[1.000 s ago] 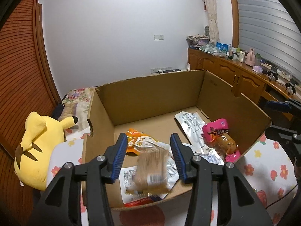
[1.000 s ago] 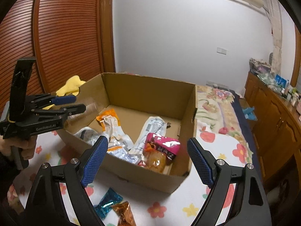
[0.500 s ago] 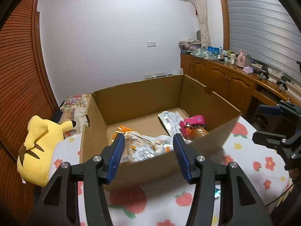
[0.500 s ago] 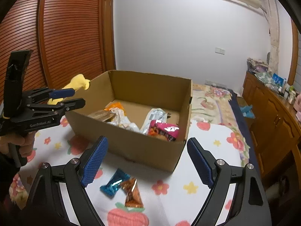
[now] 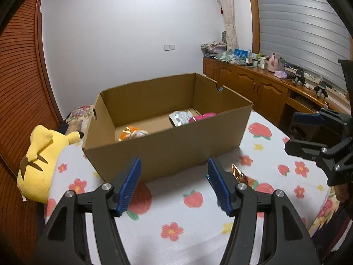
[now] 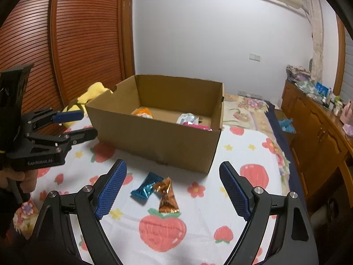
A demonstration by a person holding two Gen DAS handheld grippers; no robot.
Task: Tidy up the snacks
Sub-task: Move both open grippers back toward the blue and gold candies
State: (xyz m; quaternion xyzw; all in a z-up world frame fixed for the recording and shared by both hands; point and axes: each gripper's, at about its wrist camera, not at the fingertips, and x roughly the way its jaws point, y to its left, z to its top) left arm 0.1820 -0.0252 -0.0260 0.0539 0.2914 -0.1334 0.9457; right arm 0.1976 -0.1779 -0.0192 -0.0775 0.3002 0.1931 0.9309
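**Both grippers empty before the cardboard box**

The left gripper (image 5: 172,185) stood spread about halfway, its jaws having just been opening, with nothing between them. The right gripper (image 6: 173,190) was spread wide and also held nothing.

The cardboard box (image 6: 154,137) served as landmark on the flowered bed sheet (image 6: 249,154). Inside it lay an orange packet (image 6: 142,112), a white pouch (image 6: 186,118) and a pink packet (image 6: 198,126). Just in front of the box, on the sheet, a blue wrapped snack (image 6: 145,187) and a copper-coloured wrapped snack (image 6: 167,196) touched each other, lying between the right gripper's fingers in its view but clear of them.

To the box's left sat a yellow plush toy (image 5: 42,159); to its right, a wooden cabinet (image 6: 320,132) beyond the bed's edge. The sheet in front of the box lay open apart from the two snacks.
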